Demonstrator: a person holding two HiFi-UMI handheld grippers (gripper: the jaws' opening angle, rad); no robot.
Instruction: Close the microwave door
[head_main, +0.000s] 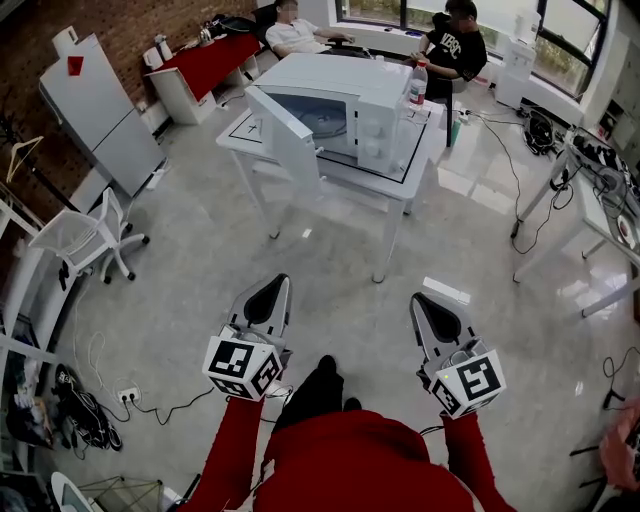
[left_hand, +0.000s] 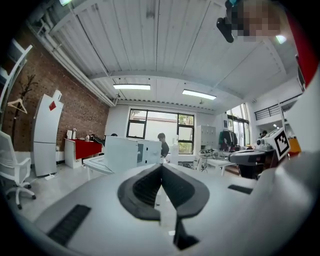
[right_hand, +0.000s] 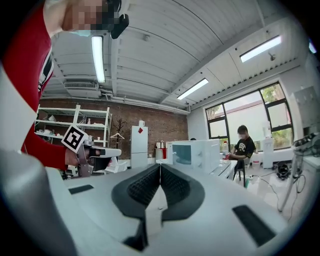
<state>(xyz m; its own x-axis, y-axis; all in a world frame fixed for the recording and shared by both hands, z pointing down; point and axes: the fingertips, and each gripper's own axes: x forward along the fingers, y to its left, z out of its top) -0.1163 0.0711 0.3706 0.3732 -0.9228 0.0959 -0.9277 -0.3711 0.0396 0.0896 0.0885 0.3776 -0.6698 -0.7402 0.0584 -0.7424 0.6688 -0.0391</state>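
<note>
We held the left gripper (head_main: 277, 288) and the right gripper (head_main: 428, 302) side by side above the floor (head_main: 200, 260), both pairs of fingers (left_hand: 142, 189) closed on nothing, well apart from the white microwave (head_main: 340, 78) on its surface (head_main: 412, 165), door (head_main: 285, 135) swung open, any print there too small to read.

Microwave (head_main: 350, 100) is sitting on white table (head_main: 400, 186), door (head_main: 283, 135) hanging open. Left gripper (head_main: 280, 285) and right gripper (head_main: 422, 300) are hovering well short, jaws together.
</note>
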